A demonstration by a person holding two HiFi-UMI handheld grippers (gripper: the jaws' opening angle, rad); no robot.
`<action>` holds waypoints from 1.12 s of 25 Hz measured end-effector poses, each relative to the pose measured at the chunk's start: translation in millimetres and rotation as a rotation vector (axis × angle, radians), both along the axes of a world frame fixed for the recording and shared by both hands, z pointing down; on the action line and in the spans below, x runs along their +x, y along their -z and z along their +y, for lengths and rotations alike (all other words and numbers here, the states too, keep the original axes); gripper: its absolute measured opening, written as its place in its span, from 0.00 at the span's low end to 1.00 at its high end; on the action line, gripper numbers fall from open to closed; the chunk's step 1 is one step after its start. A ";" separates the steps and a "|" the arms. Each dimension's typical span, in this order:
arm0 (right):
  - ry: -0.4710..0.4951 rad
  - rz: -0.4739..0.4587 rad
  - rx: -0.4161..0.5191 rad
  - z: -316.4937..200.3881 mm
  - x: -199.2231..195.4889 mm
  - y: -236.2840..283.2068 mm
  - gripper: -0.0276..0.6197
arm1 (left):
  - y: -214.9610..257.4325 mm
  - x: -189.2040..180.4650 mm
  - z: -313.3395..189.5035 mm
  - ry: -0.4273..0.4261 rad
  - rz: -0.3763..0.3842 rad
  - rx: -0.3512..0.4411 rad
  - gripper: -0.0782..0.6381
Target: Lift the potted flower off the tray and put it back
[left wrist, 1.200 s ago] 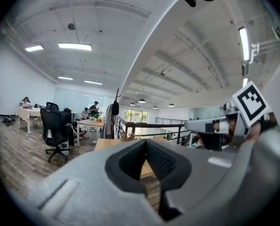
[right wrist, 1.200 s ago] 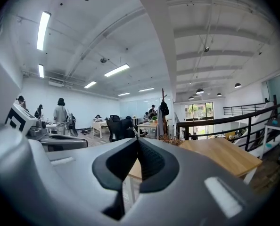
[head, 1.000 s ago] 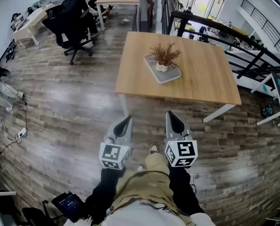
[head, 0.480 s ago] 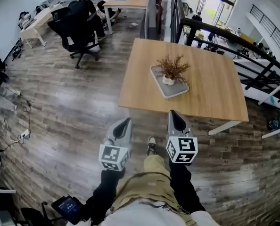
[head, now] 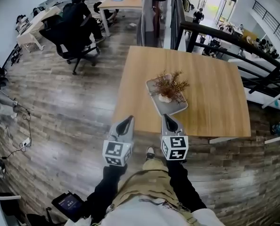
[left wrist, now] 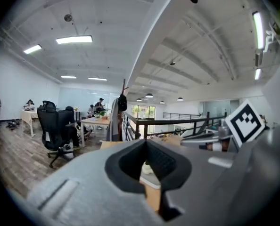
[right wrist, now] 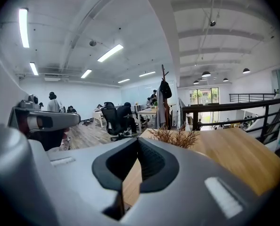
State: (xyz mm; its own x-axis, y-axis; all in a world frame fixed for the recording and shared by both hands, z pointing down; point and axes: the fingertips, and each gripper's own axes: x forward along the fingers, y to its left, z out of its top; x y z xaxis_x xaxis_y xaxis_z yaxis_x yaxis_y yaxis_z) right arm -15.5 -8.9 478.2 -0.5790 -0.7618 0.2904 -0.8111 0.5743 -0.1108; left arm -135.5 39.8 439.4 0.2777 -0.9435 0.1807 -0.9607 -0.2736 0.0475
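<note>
A potted flower [head: 170, 84] with dry brown twigs in a small white pot stands on a grey tray [head: 174, 108] on the wooden table [head: 215, 98]. Both grippers are held side by side in front of the table's near edge, pointing at it. My left gripper [head: 127, 121] is over the floor, left of the tray, jaws together and empty. My right gripper [head: 167, 119] is shut and empty, its tip just short of the tray's near corner. In the right gripper view the flower [right wrist: 177, 138] rises just beyond the right gripper [right wrist: 138, 141]. Past the left gripper [left wrist: 146, 142] the white pot [left wrist: 147, 168] shows.
Black office chairs [head: 69, 29] and desks with seated people stand at the far left. A dark railing [head: 225, 34] runs behind and right of the table. A partition with a hung coat [head: 154, 4] is beyond it. Cables [head: 8, 102] lie on the floor at the left.
The person has walked toward the table. Both grippers have come from over open floor up to the table's near edge, and the tray with the flower is much closer.
</note>
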 end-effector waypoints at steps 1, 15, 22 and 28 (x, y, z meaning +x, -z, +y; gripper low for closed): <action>0.006 0.002 -0.011 -11.2 -0.9 -6.5 0.05 | -4.3 2.5 -14.7 -0.006 -0.001 -0.010 0.11; -0.024 0.110 -0.260 -96.3 0.8 -136.7 0.05 | -64.2 9.5 -108.1 -0.054 -0.008 -0.177 0.11; -0.111 0.207 -0.407 -127.1 -5.4 -211.5 0.09 | -92.5 -4.8 -122.0 -0.107 -0.021 -0.252 0.11; -0.144 0.243 -0.517 -157.0 -9.1 -248.1 0.27 | -98.9 -14.5 -139.7 -0.144 -0.044 -0.260 0.11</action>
State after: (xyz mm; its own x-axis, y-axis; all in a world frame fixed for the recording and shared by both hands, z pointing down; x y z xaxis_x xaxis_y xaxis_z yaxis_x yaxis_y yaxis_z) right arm -24.5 -166.0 726.4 -0.3505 -0.5523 0.7564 -0.9142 0.3771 -0.1483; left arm -149.9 -100.0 538.3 0.3918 -0.8153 0.4263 -0.9155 -0.3914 0.0929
